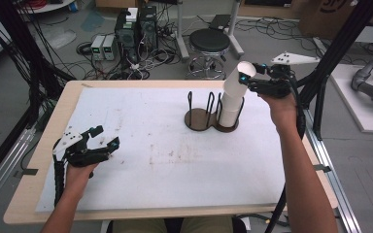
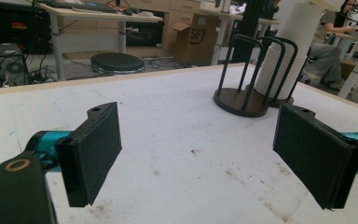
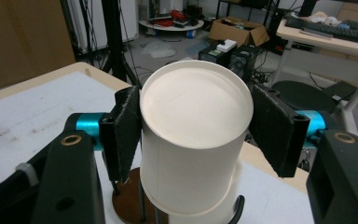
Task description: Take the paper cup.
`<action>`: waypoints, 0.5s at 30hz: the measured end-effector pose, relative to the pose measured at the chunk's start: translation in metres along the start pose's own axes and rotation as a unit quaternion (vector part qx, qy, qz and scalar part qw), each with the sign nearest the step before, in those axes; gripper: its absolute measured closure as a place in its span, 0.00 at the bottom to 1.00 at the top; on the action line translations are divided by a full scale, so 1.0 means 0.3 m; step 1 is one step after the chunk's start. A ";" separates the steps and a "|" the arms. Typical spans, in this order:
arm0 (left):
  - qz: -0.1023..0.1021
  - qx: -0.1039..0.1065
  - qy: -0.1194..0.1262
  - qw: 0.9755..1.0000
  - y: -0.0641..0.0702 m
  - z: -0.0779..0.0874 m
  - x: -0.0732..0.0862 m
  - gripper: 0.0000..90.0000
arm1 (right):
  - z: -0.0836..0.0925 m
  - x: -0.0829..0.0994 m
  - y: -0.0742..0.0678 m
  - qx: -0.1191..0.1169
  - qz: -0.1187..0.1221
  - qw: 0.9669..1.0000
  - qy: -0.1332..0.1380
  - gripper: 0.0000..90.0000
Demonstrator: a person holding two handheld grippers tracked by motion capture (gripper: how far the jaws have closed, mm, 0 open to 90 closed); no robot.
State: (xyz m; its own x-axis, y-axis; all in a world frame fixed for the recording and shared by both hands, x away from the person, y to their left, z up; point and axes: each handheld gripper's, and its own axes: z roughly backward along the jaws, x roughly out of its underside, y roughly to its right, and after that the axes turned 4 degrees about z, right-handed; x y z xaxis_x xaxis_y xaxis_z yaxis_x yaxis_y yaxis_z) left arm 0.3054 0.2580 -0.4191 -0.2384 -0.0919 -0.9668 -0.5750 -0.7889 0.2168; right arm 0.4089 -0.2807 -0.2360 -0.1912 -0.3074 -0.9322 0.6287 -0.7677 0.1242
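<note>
Right tool [image 3: 196,126] clamps smooth white paper cup [image 3: 193,140]; wire-hooped holder [image 1: 209,114].

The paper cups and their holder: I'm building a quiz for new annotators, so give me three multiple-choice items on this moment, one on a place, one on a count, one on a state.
1. Where does the cup stack stand?
A. in the right bay of the dark holder
B. in the holder's left bay
C. flat on the table near the left gripper

2. How many round bays does the holder have?
A. one
B. two
C. four

3. What is the right gripper doing?
A. gaping over bare table
B. clamped on the top cup
C. clamped on a holder rod

Answers: 1 A, the high view shows the stack in the right bay; 2 B, two joined round bases; 3 B, the right gripper view shows both pads pressed against the cup's sides.
</note>
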 end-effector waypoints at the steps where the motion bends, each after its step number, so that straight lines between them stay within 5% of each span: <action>1: 0.000 0.000 0.001 1.000 0.000 0.000 0.000 0.17 | 0.009 -0.003 -0.004 -0.001 -0.001 1.000 0.001 0.41; 15: -0.003 0.006 0.002 1.000 0.006 0.009 0.001 0.17 | 0.100 -0.010 -0.090 -0.037 0.018 0.999 0.010 0.41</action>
State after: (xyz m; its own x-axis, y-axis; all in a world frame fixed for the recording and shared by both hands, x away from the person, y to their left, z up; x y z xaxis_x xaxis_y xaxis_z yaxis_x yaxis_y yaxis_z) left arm 0.3023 0.2581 -0.4186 -0.2314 -0.0892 -0.9687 -0.5854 -0.7826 0.2119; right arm 0.3698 -0.2759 -0.2264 -0.1528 -0.3228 -0.9341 0.6895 -0.7120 0.1332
